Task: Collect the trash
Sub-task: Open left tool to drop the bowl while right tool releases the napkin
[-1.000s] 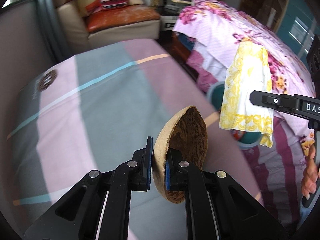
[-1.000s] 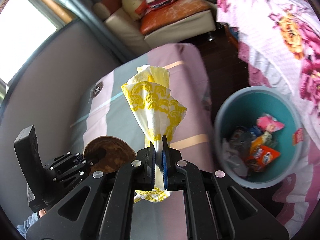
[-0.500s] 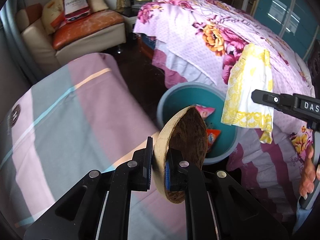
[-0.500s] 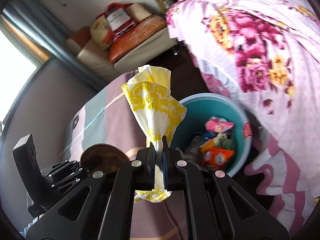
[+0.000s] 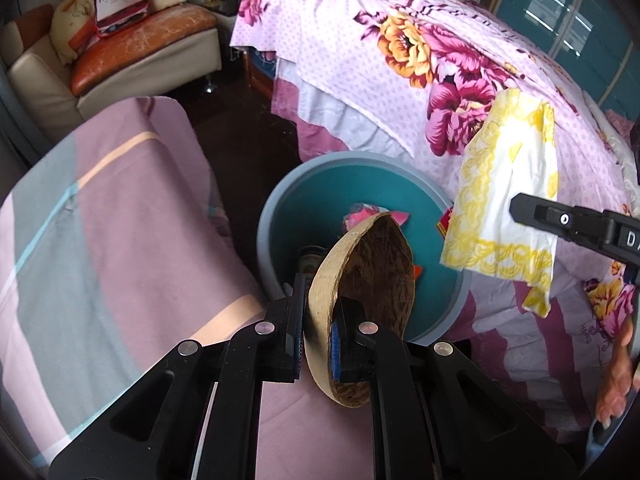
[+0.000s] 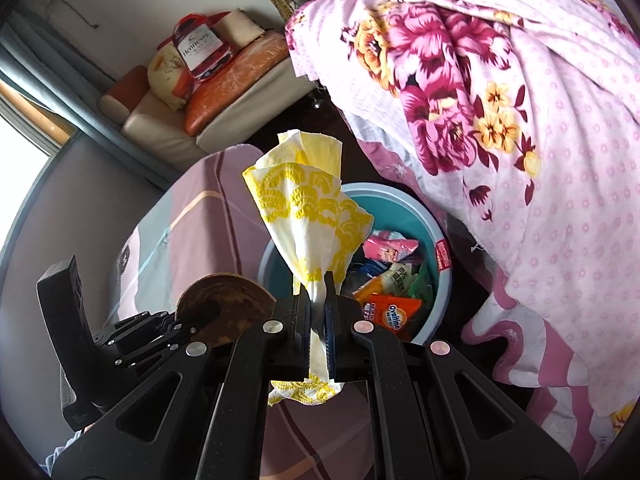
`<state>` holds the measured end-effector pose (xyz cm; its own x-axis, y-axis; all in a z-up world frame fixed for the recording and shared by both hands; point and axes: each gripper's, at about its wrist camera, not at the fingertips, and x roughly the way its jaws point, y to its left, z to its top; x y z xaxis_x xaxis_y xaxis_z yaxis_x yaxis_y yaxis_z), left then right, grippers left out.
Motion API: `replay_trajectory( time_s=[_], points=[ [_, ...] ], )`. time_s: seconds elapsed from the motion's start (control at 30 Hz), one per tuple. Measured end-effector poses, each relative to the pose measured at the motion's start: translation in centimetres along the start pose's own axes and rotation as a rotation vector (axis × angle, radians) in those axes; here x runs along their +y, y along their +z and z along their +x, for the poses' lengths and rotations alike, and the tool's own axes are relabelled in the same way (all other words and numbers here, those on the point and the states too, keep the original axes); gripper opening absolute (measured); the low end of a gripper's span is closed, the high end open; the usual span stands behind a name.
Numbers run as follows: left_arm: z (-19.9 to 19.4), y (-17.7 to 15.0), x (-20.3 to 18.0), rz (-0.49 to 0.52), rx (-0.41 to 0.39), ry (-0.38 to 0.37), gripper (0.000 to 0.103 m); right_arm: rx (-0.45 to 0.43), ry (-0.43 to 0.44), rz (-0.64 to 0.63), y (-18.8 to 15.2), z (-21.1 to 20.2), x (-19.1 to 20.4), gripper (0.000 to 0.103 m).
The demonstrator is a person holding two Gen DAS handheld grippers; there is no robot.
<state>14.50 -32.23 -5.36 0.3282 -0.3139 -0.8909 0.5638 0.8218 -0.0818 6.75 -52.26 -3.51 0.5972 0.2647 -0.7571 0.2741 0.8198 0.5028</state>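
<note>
My left gripper (image 5: 318, 330) is shut on the rim of a brown coconut shell half (image 5: 372, 280) and holds it upright over the near edge of a teal trash bin (image 5: 320, 188). My right gripper (image 6: 319, 308) is shut on a white and yellow paper napkin (image 6: 312, 208), held above the bin (image 6: 400, 204), which holds several snack wrappers (image 6: 390, 308). The napkin (image 5: 508, 200) also shows at the right of the left wrist view. The shell (image 6: 224, 304) and left gripper show at the lower left of the right wrist view.
A striped pink and grey bed (image 5: 100, 220) lies left of the bin. A floral pink bedspread (image 5: 420, 60) hangs right of and behind it. A cream sofa with orange cushions (image 5: 132, 44) stands at the back. Dark floor lies between the beds.
Both grippers have moved from over the striped bed toward the bin, carrying the shell and the napkin. The bin is now closer and more central in both views.
</note>
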Motion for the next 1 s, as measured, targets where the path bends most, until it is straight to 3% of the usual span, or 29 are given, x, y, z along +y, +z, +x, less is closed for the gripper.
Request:
replay_trajectory(
  time_s=[0.57,0.63,0.67,0.7,0.77,0.8,1.0],
  points=[
    [4.3,-0.3,-1.8,0.018,0.086,-0.093,0.013,0.026,-0.058,0.015,0.1,1.1,-1.0,0.006],
    [4.5,-0.3,-1.8,0.013,0.086,-0.100,0.021,0.026,-0.059,0.015,0.1,1.0,-1.1,0.006],
    [4.4,-0.4,-1.8,0.007,0.082,-0.097,0.031,0.026,-0.059,0.015,0.0,1.0,-1.0,0.006],
    [4.2,-0.4,-1.6,0.002,0.075,-0.096,0.049,0.027,-0.060,0.014,-0.1,1.0,-1.1,0.006],
    [3.3,-0.5,-1.2,-0.007,0.031,-0.081,0.070,0.030,-0.061,0.014,0.0,1.1,-1.0,0.006],
    [2.8,-0.6,-1.0,-0.012,0.013,-0.073,0.076,0.032,-0.062,0.013,0.0,1.2,-0.9,0.006],
    [0.8,-1.2,0.5,-0.042,-0.021,-0.060,0.085,0.047,-0.062,0.000,-0.1,1.8,-0.1,0.006]
  ],
)
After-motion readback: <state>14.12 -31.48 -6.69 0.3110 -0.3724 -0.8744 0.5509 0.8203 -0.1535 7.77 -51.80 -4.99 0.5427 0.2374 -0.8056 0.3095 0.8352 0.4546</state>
